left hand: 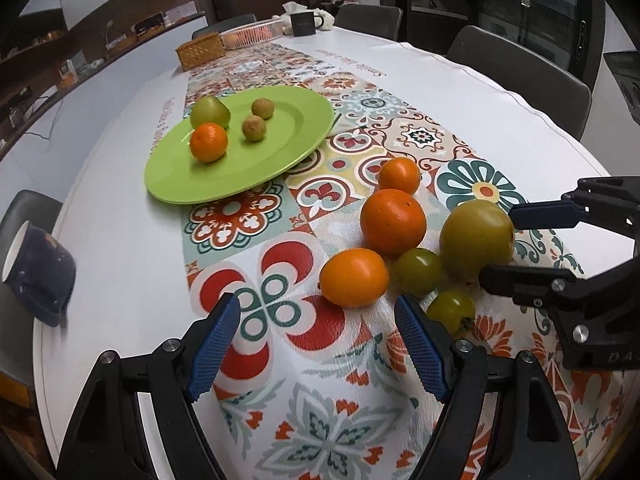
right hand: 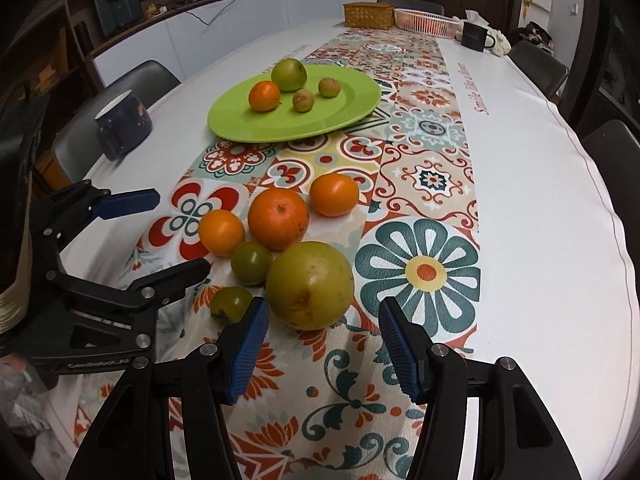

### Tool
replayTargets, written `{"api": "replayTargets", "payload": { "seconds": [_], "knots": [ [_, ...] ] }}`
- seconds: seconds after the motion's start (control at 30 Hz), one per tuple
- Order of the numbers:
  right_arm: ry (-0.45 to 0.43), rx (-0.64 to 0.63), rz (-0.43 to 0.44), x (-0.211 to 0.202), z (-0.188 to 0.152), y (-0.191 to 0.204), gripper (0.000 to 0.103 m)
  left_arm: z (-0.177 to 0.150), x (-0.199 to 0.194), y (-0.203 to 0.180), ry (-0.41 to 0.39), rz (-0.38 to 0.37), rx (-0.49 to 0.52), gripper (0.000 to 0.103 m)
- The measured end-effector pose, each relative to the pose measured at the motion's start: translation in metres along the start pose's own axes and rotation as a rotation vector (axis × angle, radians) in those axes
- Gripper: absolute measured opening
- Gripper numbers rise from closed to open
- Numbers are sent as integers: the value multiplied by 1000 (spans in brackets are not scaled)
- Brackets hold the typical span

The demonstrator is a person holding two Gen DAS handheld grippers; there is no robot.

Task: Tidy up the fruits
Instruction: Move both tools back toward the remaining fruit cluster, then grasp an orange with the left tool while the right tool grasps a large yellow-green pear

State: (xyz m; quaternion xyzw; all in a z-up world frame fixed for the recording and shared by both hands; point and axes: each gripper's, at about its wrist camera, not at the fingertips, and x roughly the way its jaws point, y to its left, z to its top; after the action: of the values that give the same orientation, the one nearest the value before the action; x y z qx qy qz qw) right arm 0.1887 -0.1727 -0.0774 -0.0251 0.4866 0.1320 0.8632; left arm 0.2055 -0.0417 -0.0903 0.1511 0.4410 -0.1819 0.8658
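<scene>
A green plate (left hand: 276, 160) (right hand: 340, 116) holds a green apple (left hand: 209, 113), an orange (left hand: 208, 141) and two small brownish fruits. Nearer on the patterned runner lie three orange fruits, a big yellow-green apple (left hand: 476, 238) (right hand: 310, 284) and two small green fruits (left hand: 416, 271) (right hand: 251, 262). My left gripper (left hand: 318, 320) (right hand: 182, 232) is open and empty just short of the nearest orange fruit (left hand: 354, 276) (right hand: 221, 232). My right gripper (right hand: 323, 322) (left hand: 497, 244) is open, its tips flanking the near side of the big apple without pressing it.
A dark blue mug (left hand: 38, 268) (right hand: 122, 124) stands near the table's left edge. At the far end are a wicker box (left hand: 200, 52) (right hand: 370, 14), a pink basket (left hand: 252, 34) (right hand: 426, 20) and a black mug (left hand: 304, 22) (right hand: 474, 36). Grey chairs ring the white table.
</scene>
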Motion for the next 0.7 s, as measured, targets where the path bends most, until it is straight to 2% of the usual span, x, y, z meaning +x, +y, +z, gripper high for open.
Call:
{"api": "replayTargets", "payload": {
  "seconds": [0.13, 0.33, 0.4, 0.6, 0.7],
  "knots": [
    [8, 0, 14, 5, 1, 0, 58, 4, 7, 0, 7, -6, -3, 79],
    [17, 14, 46, 14, 6, 0, 56, 10, 12, 4, 5, -45, -39, 69],
    [22, 15, 59, 16, 6, 0, 50, 12, 12, 5, 3, -64, -55, 60],
    [16, 14, 67, 17, 6, 1, 50, 14, 17, -2, 11, -92, -71, 39],
    [12, 24, 73, 17, 5, -1, 49, 14, 17, -4, 15, -90, -81, 36]
  ]
}}
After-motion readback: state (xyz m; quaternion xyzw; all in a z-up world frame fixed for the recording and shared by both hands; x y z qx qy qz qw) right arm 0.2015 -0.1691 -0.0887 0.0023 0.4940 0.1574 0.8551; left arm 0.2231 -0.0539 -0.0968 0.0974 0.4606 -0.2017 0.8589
